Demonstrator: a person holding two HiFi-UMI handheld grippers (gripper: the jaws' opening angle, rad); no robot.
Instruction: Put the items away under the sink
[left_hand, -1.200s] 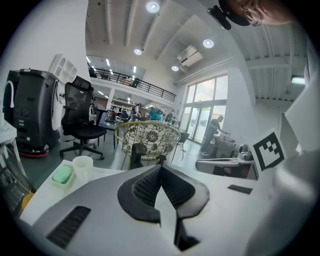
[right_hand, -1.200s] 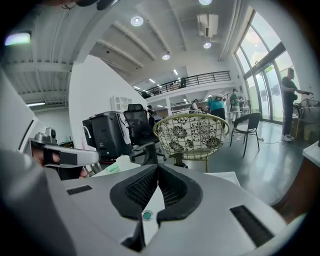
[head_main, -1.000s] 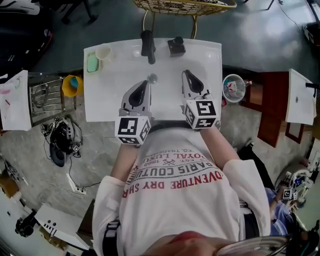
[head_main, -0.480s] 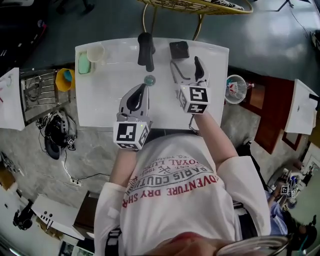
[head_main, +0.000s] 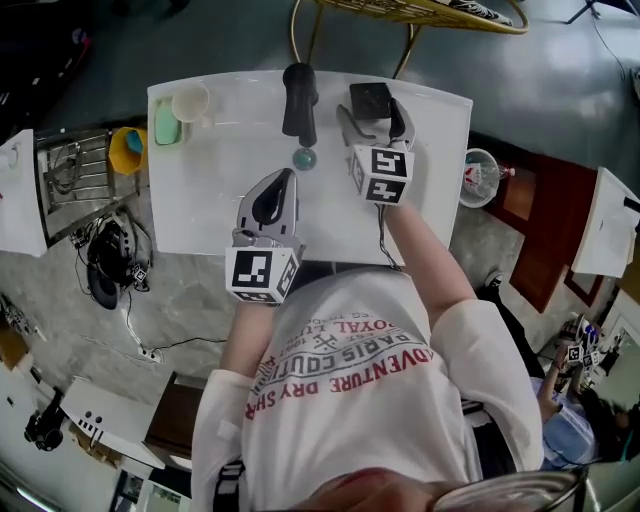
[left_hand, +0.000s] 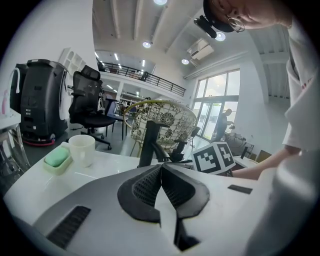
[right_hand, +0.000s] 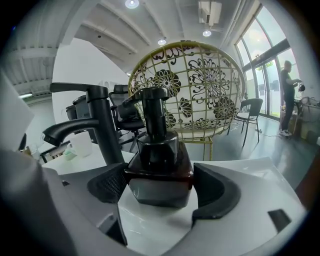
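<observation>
White sink counter (head_main: 200, 210): right gripper (head_main: 372, 114), its jaws just opened wide, straddles a dark soap bottle (head_main: 370, 98) at the far edge, right of the tap (head_main: 299, 98); left gripper (head_main: 286, 180) hovers nearer, jaws pressed together, empty.

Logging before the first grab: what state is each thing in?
soap bottle: upright on the sink top.
right gripper: open, jaws have just been opening, soap bottle between them, not clamped.
left gripper: shut, empty.
cup: upright beside the soap dish.
</observation>
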